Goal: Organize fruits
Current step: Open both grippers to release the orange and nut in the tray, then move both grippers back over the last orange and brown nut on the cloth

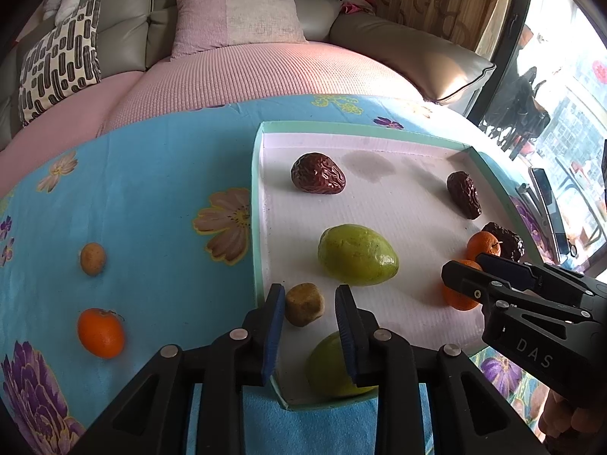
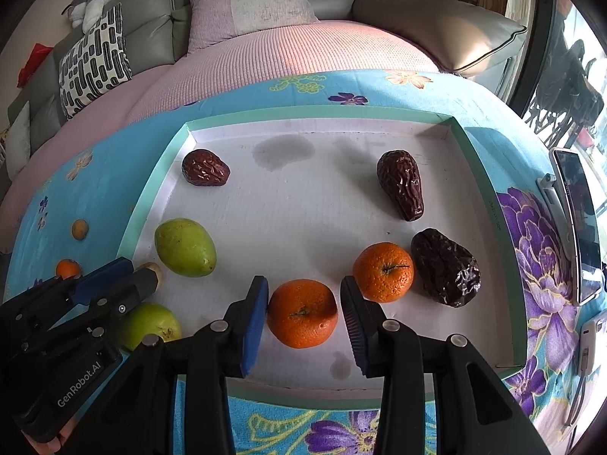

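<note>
Both tools stand open over the tray [image 2: 489, 204], each straddling a fruit without pinching it. The left tool [image 1: 309, 303] has its blue pads either side of a small brown fruit [image 1: 304, 304] just inside the tray's left wall; the right tool [image 2: 303, 305] brackets an orange [image 2: 302, 313] near the front wall.

The main risk I see is rolling: the orange is round, and a second orange [image 2: 384, 272] sits just beside the right pad, so an off-centre close could nudge it into the dark date [image 2: 445, 267]. On the left, the near pad looks very close to the tray wall, though the fisheye makes that hard to judge, and it could catch the rim. A green fruit [image 1: 330, 367] lies under that tool, so dipping low may bump it.

The tray's middle and far side are open. An orange [image 1: 101, 333] and a small tan fruit [image 1: 92, 259] wait outside on the flowered counter [image 1: 151, 197].
</note>
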`<move>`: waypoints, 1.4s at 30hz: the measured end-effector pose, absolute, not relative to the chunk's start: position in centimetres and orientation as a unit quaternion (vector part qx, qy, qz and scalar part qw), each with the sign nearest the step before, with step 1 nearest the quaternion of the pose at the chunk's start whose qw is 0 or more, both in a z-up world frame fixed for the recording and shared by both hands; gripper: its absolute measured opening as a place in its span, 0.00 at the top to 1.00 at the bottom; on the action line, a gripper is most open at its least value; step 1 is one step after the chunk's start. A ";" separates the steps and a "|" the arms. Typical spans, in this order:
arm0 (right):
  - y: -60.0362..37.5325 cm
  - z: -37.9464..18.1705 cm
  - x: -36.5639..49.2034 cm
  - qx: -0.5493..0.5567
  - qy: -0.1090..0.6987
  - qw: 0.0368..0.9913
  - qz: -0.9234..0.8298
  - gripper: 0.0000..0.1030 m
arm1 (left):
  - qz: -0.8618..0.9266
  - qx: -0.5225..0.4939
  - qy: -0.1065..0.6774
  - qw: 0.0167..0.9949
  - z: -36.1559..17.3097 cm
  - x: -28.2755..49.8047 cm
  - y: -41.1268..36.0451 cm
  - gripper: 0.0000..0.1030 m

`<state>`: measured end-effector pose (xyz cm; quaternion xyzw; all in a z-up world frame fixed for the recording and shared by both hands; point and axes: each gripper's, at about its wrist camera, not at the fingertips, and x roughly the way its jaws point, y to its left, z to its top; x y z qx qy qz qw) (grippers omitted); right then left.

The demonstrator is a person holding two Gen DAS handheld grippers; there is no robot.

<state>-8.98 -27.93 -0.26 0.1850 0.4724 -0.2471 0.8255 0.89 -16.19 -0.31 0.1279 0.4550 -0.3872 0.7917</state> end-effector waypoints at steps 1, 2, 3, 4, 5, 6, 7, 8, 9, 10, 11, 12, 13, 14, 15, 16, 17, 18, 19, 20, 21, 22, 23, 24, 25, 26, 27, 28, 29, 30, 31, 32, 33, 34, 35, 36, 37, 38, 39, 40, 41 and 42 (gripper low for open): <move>-27.9 -0.1 -9.0 0.185 0.469 0.827 -0.248 0.60 | -0.388 0.128 0.454 0.792 -0.2 0.9 -16.1 0.70; -28.0 0.1 -9.1 0.185 0.464 0.830 -0.249 0.60 | -0.389 0.127 0.452 0.792 0.0 0.8 -16.1 0.70; -28.0 0.3 -9.2 0.185 0.460 0.832 -0.250 0.60 | -0.390 0.127 0.451 0.793 0.2 0.8 -16.0 0.70; -28.1 0.5 -9.2 0.185 0.455 0.834 -0.251 0.60 | -0.390 0.126 0.450 0.794 0.3 0.8 -16.0 0.69; -28.1 0.7 -9.3 0.185 0.451 0.836 -0.253 0.60 | -0.390 0.125 0.448 0.794 0.5 0.8 -15.9 0.68; -28.1 0.9 -9.3 0.185 0.448 0.837 -0.255 0.60 | -0.390 0.123 0.447 0.795 0.6 0.8 -15.8 0.67; -28.2 0.9 -9.4 0.185 0.445 0.838 -0.256 0.60 | -0.390 0.122 0.446 0.796 0.8 0.8 -15.7 0.66; -28.3 1.0 -9.4 0.187 0.442 0.838 -0.258 0.60 | -0.390 0.121 0.445 0.797 0.9 0.8 -15.6 0.65; -28.4 1.1 -9.5 0.188 0.440 0.839 -0.259 0.60 | -0.389 0.120 0.444 0.798 1.1 0.9 -15.5 0.65; -28.4 1.2 -9.5 0.189 0.437 0.839 -0.261 0.60 | -0.389 0.118 0.443 0.799 1.2 1.0 -15.4 0.64; -28.5 1.3 -9.6 0.190 0.435 0.840 -0.263 0.60 | -0.388 0.116 0.442 0.800 1.4 1.0 -15.2 0.64; -28.6 1.3 -9.7 0.190 0.433 0.840 -0.265 0.60 | -0.386 0.114 0.442 0.802 1.5 1.1 -15.1 0.64; -28.7 1.4 -9.7 0.191 0.432 0.840 -0.267 0.60 | -0.385 0.112 0.441 0.803 1.6 1.2 -14.9 0.63; -28.7 1.4 -9.7 0.191 0.431 0.840 -0.269 0.60 | -0.383 0.109 0.441 0.804 1.7 1.3 -14.8 0.63; -28.8 1.4 -9.8 0.192 0.430 0.840 -0.270 0.60 | -0.381 0.107 0.441 0.805 1.8 1.4 -14.6 0.63; -28.9 1.4 -9.8 0.193 0.429 0.840 -0.271 0.60 | -0.379 0.105 0.441 0.807 1.8 1.5 -14.4 0.63; -28.9 1.4 -9.9 0.193 0.429 0.839 -0.272 0.60 | -0.377 0.102 0.442 0.808 1.9 1.7 -14.3 0.63; -29.0 1.4 -9.9 0.193 0.429 0.839 -0.273 0.60 | -0.374 0.099 0.442 0.809 1.9 1.8 -14.1 0.62; -29.0 1.3 -9.9 0.194 0.429 0.839 -0.274 0.60 | -0.371 0.097 0.442 0.811 1.9 2.0 -13.8 0.62; -29.1 1.3 -9.9 0.194 0.429 0.838 -0.275 0.60 | -0.367 0.094 0.443 0.812 2.0 2.2 -13.6 0.62; -29.1 1.3 -10.0 0.195 0.429 0.838 -0.275 0.60 | -0.363 0.091 0.444 0.814 1.9 2.4 -13.4 0.62; -29.1 1.3 -10.0 0.195 0.428 0.838 -0.275 0.60 | -0.358 0.088 0.445 0.816 1.9 2.7 -13.1 0.62; -29.1 1.3 -10.0 0.195 0.428 0.838 -0.276 0.60 | -0.353 0.084 0.447 0.818 1.8 2.9 -12.8 0.62; -29.1 1.3 -10.0 0.195 0.428 0.838 -0.276 0.60 | -0.348 0.080 0.449 0.819 1.8 3.2 -12.5 0.62; -29.1 1.3 -10.0 0.195 0.428 0.838 -0.276 0.60 | -0.341 0.077 0.450 0.821 1.7 3.5 -12.2 0.62; -29.1 1.3 -10.0 0.195 0.428 0.838 -0.275 0.60 | -0.336 0.073 0.452 0.823 1.7 3.7 -11.9 0.62; -29.1 1.3 -10.0 0.195 0.428 0.838 -0.275 0.60 | -0.331 0.069 0.454 0.825 1.6 4.0 -11.6 0.62; -29.1 1.3 -10.0 0.194 0.429 0.839 -0.274 0.60 | -0.325 0.066 0.455 0.826 1.6 4.3 -11.2 0.62; -29.1 1.3 -9.9 0.194 0.429 0.839 -0.273 0.60 | -0.319 0.063 0.456 0.829 1.5 4.6 -10.9 0.62; -29.0 1.3 -9.9 0.193 0.429 0.839 -0.272 0.60 | -0.313 0.060 0.457 0.831 1.4 4.9 -10.6 0.62; -29.0 1.3 -9.9 0.192 0.429 0.840 -0.271 0.60 | -0.307 0.056 0.458 0.832 1.4 5.2 -10.2 0.62; -28.9 1.3 -9.8 0.192 0.429 0.841 -0.269 0.60 | -0.301 0.052 0.459 0.834 1.3 5.5 -9.9 0.62; -28.8 1.4 -9.8 0.191 0.429 0.841 -0.267 0.60 | -0.295 0.049 0.460 0.836 1.3 5.8 -9.5 0.62; -28.7 1.4 -9.7 0.190 0.429 0.842 -0.266 0.60 | -0.289 0.046 0.461 0.838 1.2 6.1 -9.1 0.62; -28.7 1.4 -9.7 0.189 0.429 0.843 -0.264 0.60 | -0.283 0.043 0.462 0.839 1.2 6.3 -8.8 0.62; -28.6 1.4 -9.6 0.188 0.430 0.843 -0.263 0.60 | -0.278 0.040 0.463 0.841 1.1 6.6 -8.5 0.62; -28.5 1.4 -9.6 0.188 0.430 0.844 -0.262 0.60 | -0.273 0.038 0.463 0.842 1.0 6.7 -8.3 0.62; -28.5 1.4 -9.6 0.187 0.430 0.844 -0.261 0.60 | -0.269 0.035 0.464 0.843 1.0 6.8 -8.0 0.62; -28.5 1.4 -9.5 0.187 0.430 0.844 -0.261 0.60 | -0.266 0.033 0.465 0.844 0.9 7.0 -7.8 0.62; -28.5 1.4 -9.5 0.187 0.430 0.844 -0.261 0.60 | -0.264 0.032 0.466 0.844 1.0 7.1 -7.7 0.62; -28.5 1.4 -9.5 0.187 0.430 0.844 -0.262 0.60 | -0.262 0.031 0.466 0.845 1.0 7.2 -7.6 0.62; -28.5 1.4 -9.5 0.186 0.430 0.843 -0.262 0.60 | -0.262 0.030 0.466 0.845 1.0 7.2 -7.6 0.62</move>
